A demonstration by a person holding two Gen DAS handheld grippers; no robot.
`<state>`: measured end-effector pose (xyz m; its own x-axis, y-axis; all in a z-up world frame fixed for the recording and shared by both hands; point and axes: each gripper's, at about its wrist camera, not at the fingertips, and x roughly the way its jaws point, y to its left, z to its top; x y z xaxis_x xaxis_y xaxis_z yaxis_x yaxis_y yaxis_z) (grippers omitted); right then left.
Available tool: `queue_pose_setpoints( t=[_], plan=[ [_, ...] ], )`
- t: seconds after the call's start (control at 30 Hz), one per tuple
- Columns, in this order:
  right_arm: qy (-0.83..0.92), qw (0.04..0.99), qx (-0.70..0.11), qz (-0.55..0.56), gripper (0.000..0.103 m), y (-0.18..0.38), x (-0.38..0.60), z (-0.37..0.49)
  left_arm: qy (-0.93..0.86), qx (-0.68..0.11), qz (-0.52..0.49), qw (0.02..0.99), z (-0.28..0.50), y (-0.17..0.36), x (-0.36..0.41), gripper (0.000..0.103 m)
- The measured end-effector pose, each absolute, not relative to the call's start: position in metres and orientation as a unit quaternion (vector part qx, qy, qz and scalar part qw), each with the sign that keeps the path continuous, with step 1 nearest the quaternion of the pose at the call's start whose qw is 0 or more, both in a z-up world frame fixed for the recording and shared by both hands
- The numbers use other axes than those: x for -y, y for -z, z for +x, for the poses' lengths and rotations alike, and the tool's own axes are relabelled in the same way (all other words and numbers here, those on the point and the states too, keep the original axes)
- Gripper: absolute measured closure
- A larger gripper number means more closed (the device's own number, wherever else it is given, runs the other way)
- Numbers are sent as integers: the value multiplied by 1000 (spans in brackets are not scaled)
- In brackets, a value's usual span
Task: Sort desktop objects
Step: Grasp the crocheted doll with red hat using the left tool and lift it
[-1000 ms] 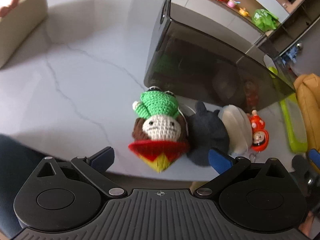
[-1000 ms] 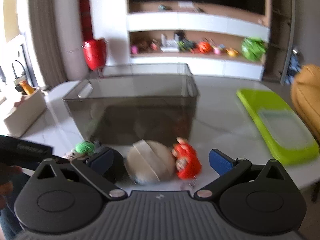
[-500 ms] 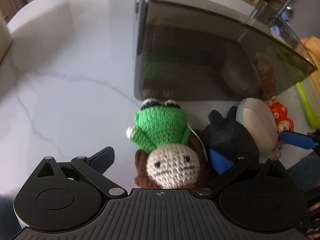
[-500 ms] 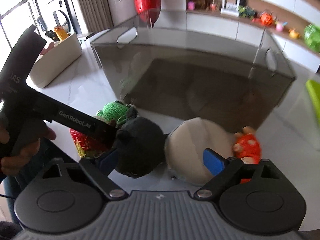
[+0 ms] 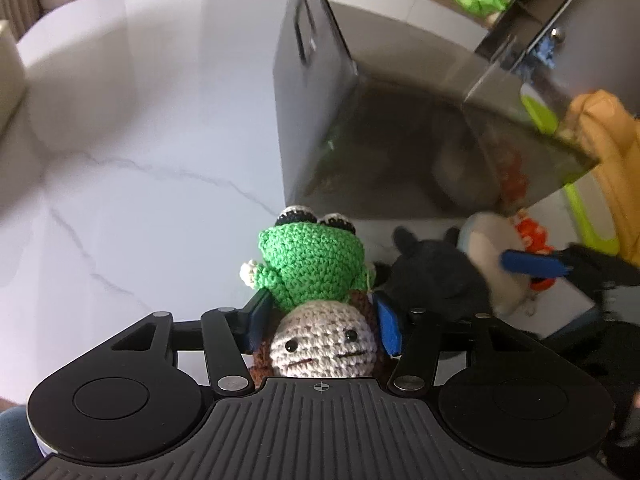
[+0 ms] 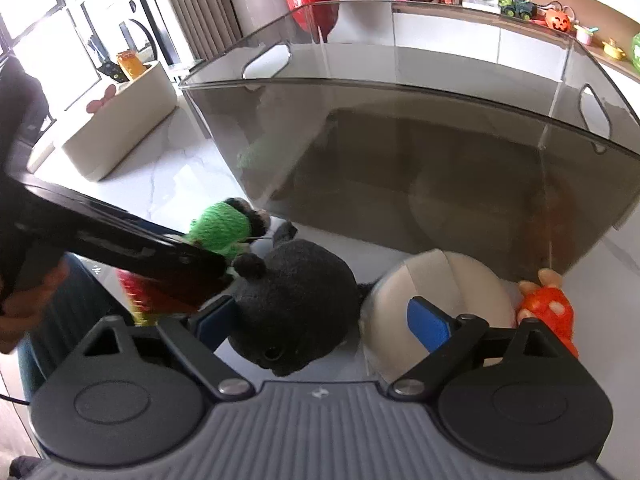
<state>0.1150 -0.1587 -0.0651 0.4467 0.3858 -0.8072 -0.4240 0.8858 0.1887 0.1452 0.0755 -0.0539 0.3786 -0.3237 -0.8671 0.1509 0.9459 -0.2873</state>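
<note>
A crochet doll [image 5: 320,344] with a green frog hat [image 5: 312,264] lies on the white marble table [image 5: 140,160]. My left gripper [image 5: 322,320] is closing, and both blue pads touch the doll's sides. A black plush [image 6: 292,300] lies right of the doll, between the fingers of my right gripper [image 6: 322,322]. Those jaws are opening; the left pad is at the plush and the right pad [image 6: 428,324] stands clear of it, over a pale round plush [image 6: 440,280]. An orange-red toy [image 6: 548,308] lies beyond that. The left gripper's black body [image 6: 120,240] hides most of the doll in the right wrist view.
A smoky see-through bin [image 6: 400,92] with handle cut-outs stands just behind the toys. A cream box [image 6: 116,132] sits at the table's far left. A lime-green tray [image 5: 592,216] and something yellow [image 5: 600,152] are to the right. A person's hand [image 6: 24,300] holds the left gripper.
My left gripper moved in over the doll and its pads closed from wide apart onto its sides. My right gripper came down and forward until its fingers straddled the black plush.
</note>
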Motion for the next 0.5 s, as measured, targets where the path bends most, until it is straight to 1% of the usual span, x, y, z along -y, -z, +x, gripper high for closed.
queue_pose_setpoints(
  t=[0.13,0.23,0.3,0.33,0.37,0.4,0.5],
  plan=[
    [-255,849,-462,-15,9,69,159,122,145,-523,-111,832,142,12,-90,45],
    [-262,853,-451,-11,9,71,161,127,159,-481,-140,851,140,-39,-97,45],
    [-268,854,-446,1,9,72,166,129,153,-453,-127,869,147,-70,-91,47],
    [-270,854,-445,12,9,73,169,131,153,-439,-114,878,154,-82,-84,71],
    [-273,854,-442,25,9,74,172,132,149,-431,-101,884,163,-93,-76,88],
    [-276,854,-439,39,9,75,174,136,147,-431,-94,885,176,-101,-65,100],
    [-281,854,-432,73,9,78,183,141,143,-441,-104,880,215,-105,-38,99]
  ],
)
